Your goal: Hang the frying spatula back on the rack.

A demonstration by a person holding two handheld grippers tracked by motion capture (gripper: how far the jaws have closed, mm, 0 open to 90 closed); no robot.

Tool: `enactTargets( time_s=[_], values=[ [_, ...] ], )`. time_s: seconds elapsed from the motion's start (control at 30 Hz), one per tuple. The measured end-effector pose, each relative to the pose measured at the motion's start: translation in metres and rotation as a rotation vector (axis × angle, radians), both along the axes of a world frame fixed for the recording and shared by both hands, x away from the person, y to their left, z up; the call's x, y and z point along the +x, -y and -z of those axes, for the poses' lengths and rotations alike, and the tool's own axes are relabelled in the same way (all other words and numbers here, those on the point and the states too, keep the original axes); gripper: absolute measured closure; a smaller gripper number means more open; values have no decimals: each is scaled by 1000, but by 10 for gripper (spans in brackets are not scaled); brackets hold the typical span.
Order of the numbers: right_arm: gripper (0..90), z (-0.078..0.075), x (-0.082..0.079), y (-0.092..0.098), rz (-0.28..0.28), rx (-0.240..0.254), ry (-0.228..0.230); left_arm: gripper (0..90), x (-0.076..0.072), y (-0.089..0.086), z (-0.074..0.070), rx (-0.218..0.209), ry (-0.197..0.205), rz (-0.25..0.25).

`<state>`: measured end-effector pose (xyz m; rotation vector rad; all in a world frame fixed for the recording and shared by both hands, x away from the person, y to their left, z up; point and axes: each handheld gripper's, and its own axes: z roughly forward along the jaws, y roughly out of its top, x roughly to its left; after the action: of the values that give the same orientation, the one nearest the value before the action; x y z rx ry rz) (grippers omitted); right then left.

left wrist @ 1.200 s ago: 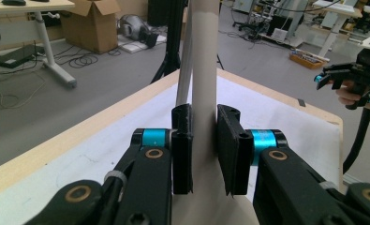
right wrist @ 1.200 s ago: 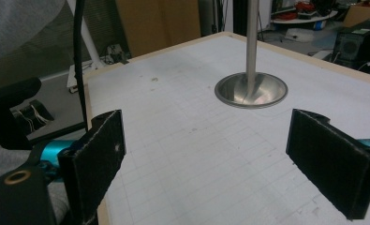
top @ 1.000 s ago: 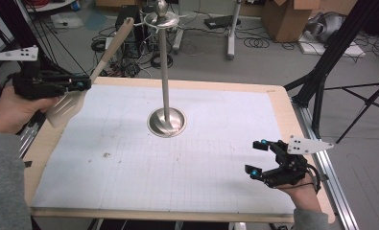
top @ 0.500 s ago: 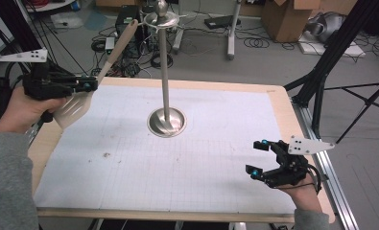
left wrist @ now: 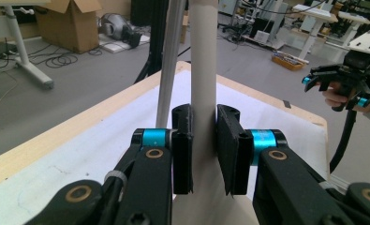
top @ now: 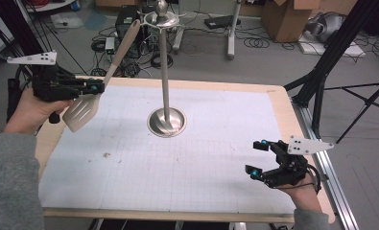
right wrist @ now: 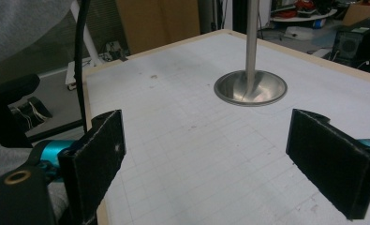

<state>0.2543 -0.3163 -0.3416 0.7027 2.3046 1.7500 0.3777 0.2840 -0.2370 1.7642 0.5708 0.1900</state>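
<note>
The left gripper (top: 93, 88) is clamped on the spatula (top: 81, 112), jaws pressing both sides of its neck just above the slotted blade. In the left gripper view the pale handle rises straight up between the pads (left wrist: 182, 147), so the grip is square and the tool should not swing. The spatula is held clear of the table (top: 273, 93), blade low, handle slanting up and right. The handle tip (top: 134, 26) lies at or just beside the ring on top of the stand (top: 165, 72); contact cannot be confirmed. This pose suits hanging the tool on that top fitting, judged from the angle alone.

The right gripper (top: 263, 157) rests over the near right corner of the table, jaws wide apart and holding nothing. It is well apart from the stand and the spatula, apparently parked out of the way.

The stand's round base (right wrist: 250, 88) sits on the white gridded mat (top: 201, 158), post upright. The post stands just beside the handle's path and is the main obstruction. A few small dark specks (top: 105, 155) mark the mat. Beyond the table: boxes, cables and tripod legs on the floor
</note>
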Motion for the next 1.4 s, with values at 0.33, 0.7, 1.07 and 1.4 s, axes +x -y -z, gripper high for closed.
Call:
enactTargets(
  time_s=[0.33, 0.7, 1.07, 1.4],
  values=[
    [112, 0, 0, 0, 1, -2, 4, 764, 3, 10, 4, 15, -6, 9],
    [112, 0, 0, -1, -2, -3, -3, 764, 6, 19, 8, 43, -9, 5],
    [112, 1, 1, -2, -4, -7, -2, 765, 10, 33, 13, 92, 6, -10],
    [112, 1, 0, -1, -3, -3, 1, 768, 15, 47, 18, 115, 13, -18]
  ],
)
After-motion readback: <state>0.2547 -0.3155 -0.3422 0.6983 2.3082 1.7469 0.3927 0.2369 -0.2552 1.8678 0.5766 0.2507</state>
